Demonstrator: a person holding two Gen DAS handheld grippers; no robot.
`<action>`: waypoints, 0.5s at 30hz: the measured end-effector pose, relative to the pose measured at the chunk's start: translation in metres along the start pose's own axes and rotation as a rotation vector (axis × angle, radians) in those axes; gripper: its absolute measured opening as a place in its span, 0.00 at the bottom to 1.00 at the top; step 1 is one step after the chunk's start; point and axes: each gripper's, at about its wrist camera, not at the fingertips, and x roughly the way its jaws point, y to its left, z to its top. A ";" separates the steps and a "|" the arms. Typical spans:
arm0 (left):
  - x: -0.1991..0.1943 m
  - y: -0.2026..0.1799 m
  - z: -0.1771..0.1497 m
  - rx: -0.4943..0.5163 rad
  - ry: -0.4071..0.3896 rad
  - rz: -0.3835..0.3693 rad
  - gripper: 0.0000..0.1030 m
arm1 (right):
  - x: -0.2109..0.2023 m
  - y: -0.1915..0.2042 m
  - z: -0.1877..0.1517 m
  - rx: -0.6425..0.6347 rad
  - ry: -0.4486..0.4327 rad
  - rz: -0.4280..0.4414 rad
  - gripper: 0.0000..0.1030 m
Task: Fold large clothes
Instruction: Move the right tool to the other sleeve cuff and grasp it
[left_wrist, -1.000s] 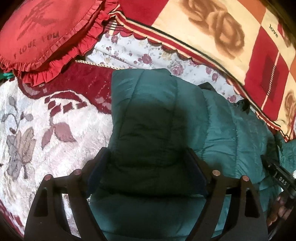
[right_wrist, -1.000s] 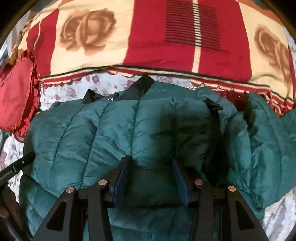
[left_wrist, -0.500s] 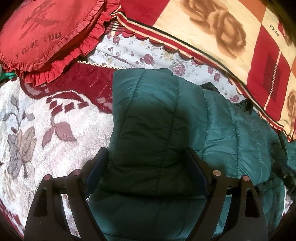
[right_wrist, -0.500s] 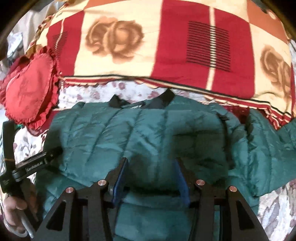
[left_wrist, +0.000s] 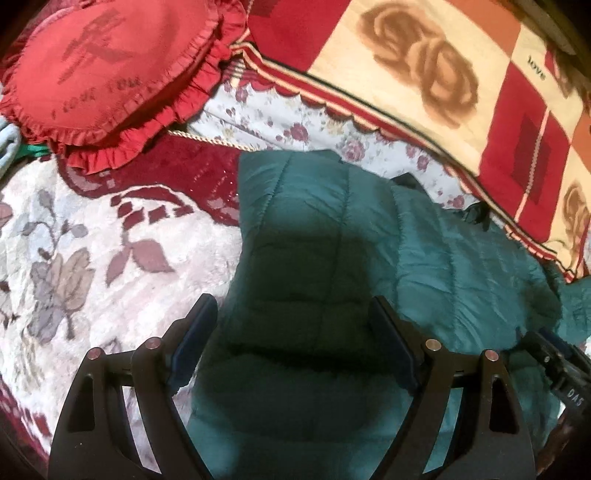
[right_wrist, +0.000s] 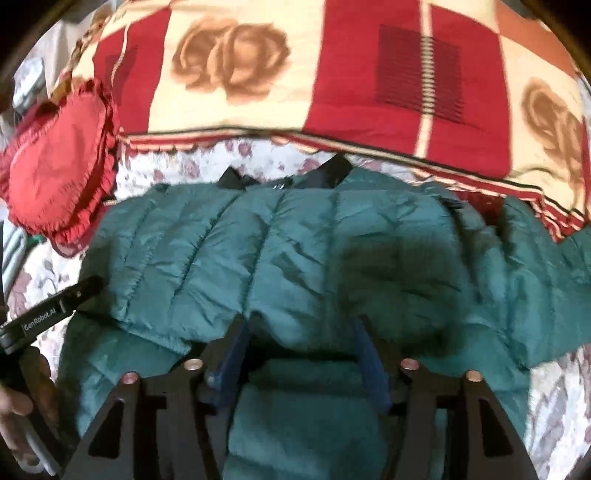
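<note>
Through my left wrist camera, my left claw (left_wrist: 291, 339) hangs wide open above the green puffer jacket (left_wrist: 369, 258), its blue pads clear of the fabric on both sides and gripping nothing. Compared with a second ago this view has pulled back a little: more of the floral bedspread (left_wrist: 92, 258) shows to the left, and the red heart cushion (left_wrist: 99, 70) sits fuller in the top corner. The jacket's folded-over panel lies flat on the bed with its top edge squared off just below the flowered sheet (left_wrist: 295, 125). At the far right edge the other tool pokes into view. Through my right wrist camera, my right claw (right_wrist: 297, 343) is opening; a second ago its pads sat close against a ridge of quilting, and now they stand apart from it with the jacket only lying beneath and between them, not pinched. The camera has also lifted away, so the dark collar (right_wrist: 332, 168) and the whole upper body of the jacket show, with one sleeve (right_wrist: 546, 266) trailing off to the right toward the rose blanket (right_wrist: 258, 74). I judge that this fold has been laid down and released, and that the loose sleeve on the right is what needs tucking in next.
</note>
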 end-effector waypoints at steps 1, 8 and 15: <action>-0.006 -0.001 -0.002 0.005 -0.006 -0.009 0.82 | -0.008 -0.004 -0.001 0.000 -0.012 0.001 0.62; -0.031 -0.010 -0.025 0.012 0.015 -0.064 0.82 | -0.062 -0.059 -0.011 0.054 -0.078 -0.034 0.67; -0.041 -0.021 -0.045 0.035 0.006 -0.064 0.82 | -0.093 -0.160 -0.012 0.228 -0.127 -0.187 0.71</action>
